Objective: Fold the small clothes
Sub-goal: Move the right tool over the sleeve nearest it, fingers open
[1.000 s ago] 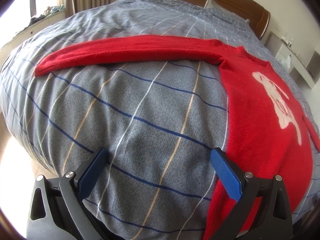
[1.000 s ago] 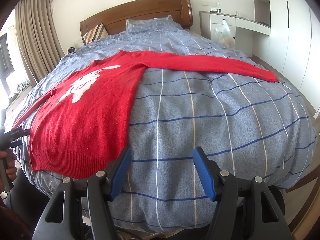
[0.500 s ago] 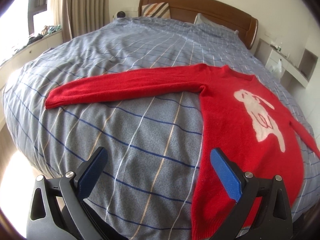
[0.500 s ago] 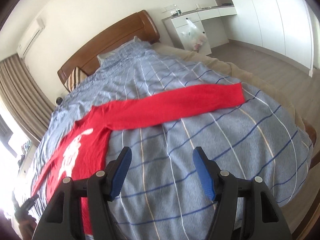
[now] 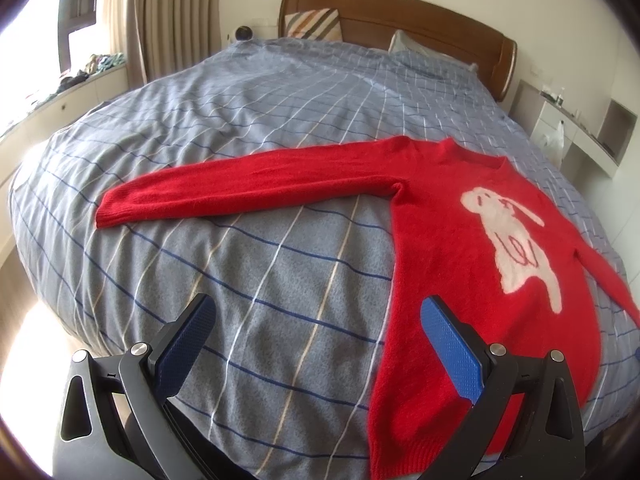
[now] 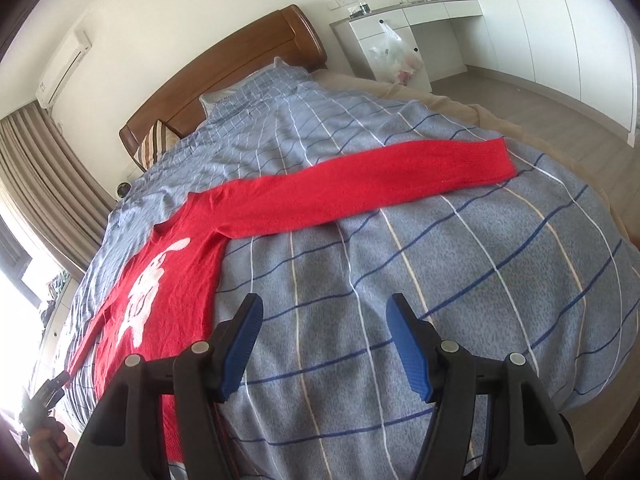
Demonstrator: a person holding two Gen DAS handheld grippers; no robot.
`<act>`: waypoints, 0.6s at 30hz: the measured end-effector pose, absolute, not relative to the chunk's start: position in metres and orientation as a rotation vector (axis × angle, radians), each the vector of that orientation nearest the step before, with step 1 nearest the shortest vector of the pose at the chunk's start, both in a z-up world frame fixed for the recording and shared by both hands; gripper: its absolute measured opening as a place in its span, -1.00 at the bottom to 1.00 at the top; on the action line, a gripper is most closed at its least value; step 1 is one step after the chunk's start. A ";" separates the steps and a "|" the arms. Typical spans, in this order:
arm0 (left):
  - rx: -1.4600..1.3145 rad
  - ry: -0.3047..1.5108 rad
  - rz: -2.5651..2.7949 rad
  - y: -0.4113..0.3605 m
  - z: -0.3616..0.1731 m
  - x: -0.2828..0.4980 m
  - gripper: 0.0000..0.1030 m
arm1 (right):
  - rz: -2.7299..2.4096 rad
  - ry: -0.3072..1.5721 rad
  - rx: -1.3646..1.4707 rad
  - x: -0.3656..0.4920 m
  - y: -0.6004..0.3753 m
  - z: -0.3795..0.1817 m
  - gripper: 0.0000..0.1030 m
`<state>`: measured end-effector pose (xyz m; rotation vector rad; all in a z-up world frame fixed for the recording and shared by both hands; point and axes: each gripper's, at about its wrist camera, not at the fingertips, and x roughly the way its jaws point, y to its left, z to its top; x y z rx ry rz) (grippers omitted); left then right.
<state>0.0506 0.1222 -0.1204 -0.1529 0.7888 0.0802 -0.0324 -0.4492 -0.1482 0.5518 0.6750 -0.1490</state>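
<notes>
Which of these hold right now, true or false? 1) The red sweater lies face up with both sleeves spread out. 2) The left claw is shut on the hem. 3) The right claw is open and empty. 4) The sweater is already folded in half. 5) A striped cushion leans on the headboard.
1) True: the red sweater lies flat on the bed cover, white animal design up, sleeves out to both sides.
2) False: the left claw is open above the cover beside the hem, holding nothing.
3) True: the right claw is open over bare cover.
4) False: no fold has been made.
5) True: the striped cushion rests against the headboard.
</notes>
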 end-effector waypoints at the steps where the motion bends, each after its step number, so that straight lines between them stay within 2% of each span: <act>1: -0.155 0.790 0.084 0.123 -0.121 0.050 0.99 | -0.156 0.680 0.556 -0.033 -0.452 -0.150 0.24; 13: -0.185 0.797 0.114 0.134 -0.126 0.047 0.99 | -0.153 0.698 0.572 -0.037 -0.447 -0.157 0.24; 18: -0.195 0.794 0.124 0.139 -0.125 0.044 0.99 | -0.139 0.651 0.585 -0.033 -0.464 -0.143 0.24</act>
